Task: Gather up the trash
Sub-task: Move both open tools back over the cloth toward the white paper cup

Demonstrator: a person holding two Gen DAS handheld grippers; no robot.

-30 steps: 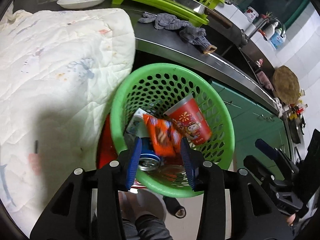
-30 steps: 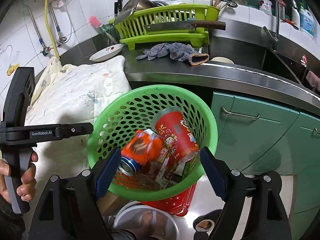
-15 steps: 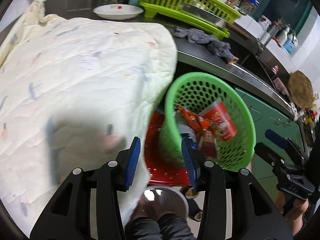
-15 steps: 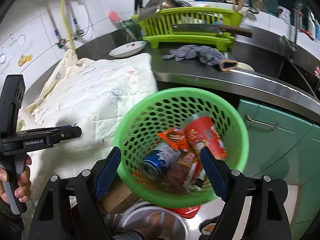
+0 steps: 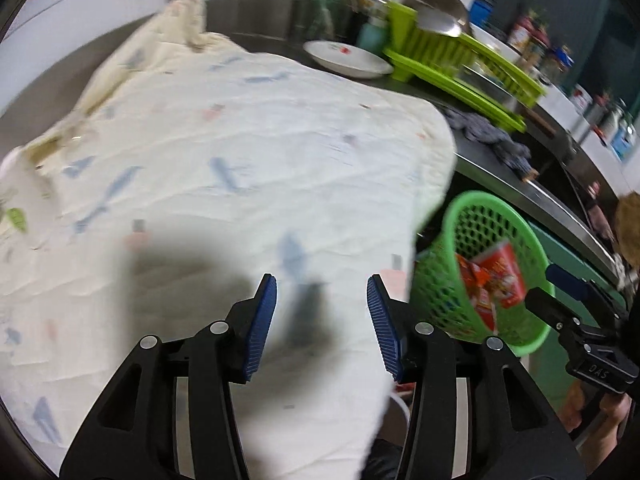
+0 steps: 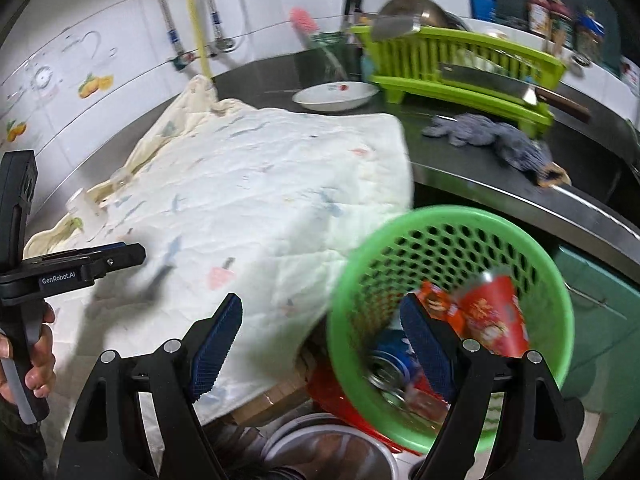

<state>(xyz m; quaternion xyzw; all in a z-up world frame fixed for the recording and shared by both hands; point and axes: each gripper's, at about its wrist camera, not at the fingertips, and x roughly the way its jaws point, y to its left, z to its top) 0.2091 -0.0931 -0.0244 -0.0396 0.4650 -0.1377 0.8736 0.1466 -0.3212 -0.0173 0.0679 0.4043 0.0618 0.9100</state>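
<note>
A green perforated basket (image 6: 452,240) (image 5: 476,216) stands below the counter edge. It holds a red paper cup (image 6: 496,316) (image 5: 504,276), an orange snack wrapper (image 6: 440,304) and a blue drink can (image 6: 388,364). My left gripper (image 5: 322,304) hangs over the white quilt (image 5: 224,168) (image 6: 256,184), jaws opening, nothing between them. My right gripper (image 6: 320,336) is wide open and empty, straddling the quilt's edge and the basket's near rim. At the left of the right wrist view, a hand holds the left gripper's body (image 6: 60,272).
A white dish (image 6: 334,95), a lime dish rack (image 6: 460,68) with a cleaver, and a grey rag (image 6: 488,140) sit on the steel counter. Green cabinets (image 6: 592,300) stand on the right. A red tray (image 6: 344,396) and a metal bowl (image 6: 328,452) lie below the basket.
Both grippers swung left, away from the basket and over the quilt. The basket slid to the right of each view. The left jaws spread wider.
</note>
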